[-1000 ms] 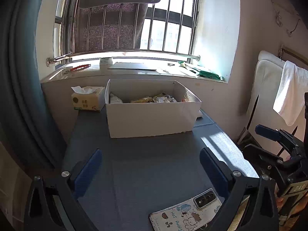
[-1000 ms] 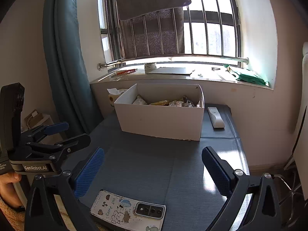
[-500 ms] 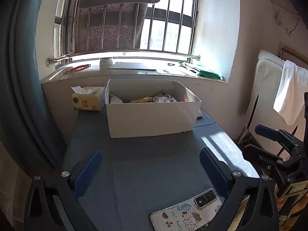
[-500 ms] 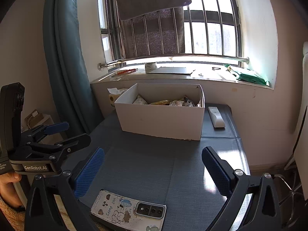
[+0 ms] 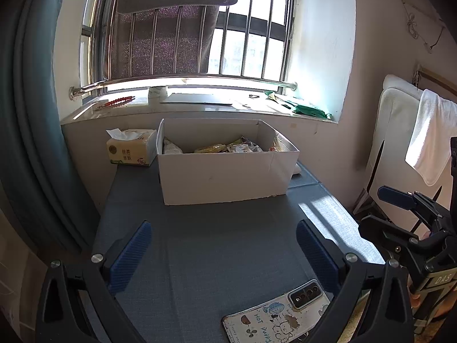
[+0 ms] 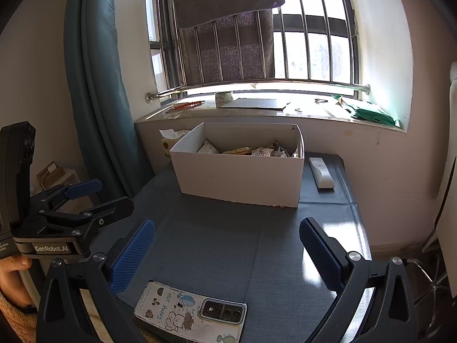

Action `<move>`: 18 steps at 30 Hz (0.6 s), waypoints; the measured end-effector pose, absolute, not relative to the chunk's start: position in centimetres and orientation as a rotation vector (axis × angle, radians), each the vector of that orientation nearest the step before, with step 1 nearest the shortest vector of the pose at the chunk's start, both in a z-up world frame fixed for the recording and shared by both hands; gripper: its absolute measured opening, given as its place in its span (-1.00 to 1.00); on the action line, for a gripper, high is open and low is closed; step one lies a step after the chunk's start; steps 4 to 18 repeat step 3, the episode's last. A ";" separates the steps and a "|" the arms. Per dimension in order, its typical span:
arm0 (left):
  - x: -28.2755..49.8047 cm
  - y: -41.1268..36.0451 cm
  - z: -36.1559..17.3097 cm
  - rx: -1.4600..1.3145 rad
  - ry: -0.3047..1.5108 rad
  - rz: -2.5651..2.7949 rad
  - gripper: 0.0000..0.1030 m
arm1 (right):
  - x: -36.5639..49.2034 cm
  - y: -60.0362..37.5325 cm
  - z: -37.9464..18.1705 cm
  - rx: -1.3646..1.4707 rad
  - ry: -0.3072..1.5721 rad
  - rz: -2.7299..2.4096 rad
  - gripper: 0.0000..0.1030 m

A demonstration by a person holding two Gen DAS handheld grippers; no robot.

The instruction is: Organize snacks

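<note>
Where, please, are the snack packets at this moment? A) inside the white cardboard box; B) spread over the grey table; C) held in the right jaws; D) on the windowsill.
A: the snack packets lie inside the white cardboard box, while both grippers are open and hold nothing.

Harsh window [image 5: 200, 28] backlight, blown-out sill [image 6: 285, 105], dim fisheye-warped edges.
</note>
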State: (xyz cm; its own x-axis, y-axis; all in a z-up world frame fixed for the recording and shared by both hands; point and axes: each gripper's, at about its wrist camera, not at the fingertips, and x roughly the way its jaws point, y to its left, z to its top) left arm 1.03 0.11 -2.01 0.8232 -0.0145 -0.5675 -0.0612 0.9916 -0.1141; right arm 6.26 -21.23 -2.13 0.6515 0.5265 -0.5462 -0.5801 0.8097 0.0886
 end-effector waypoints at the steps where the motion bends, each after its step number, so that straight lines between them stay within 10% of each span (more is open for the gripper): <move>1: 1.0 0.1 -2.0 -0.127 0.601 0.031 1.00 | 6.3 -21.3 -2.1 -0.097 0.588 0.630 1.00; 18: 1.0 0.1 -1.9 -0.123 0.601 0.027 1.00 | 6.3 -21.3 -2.2 -0.098 0.590 0.630 1.00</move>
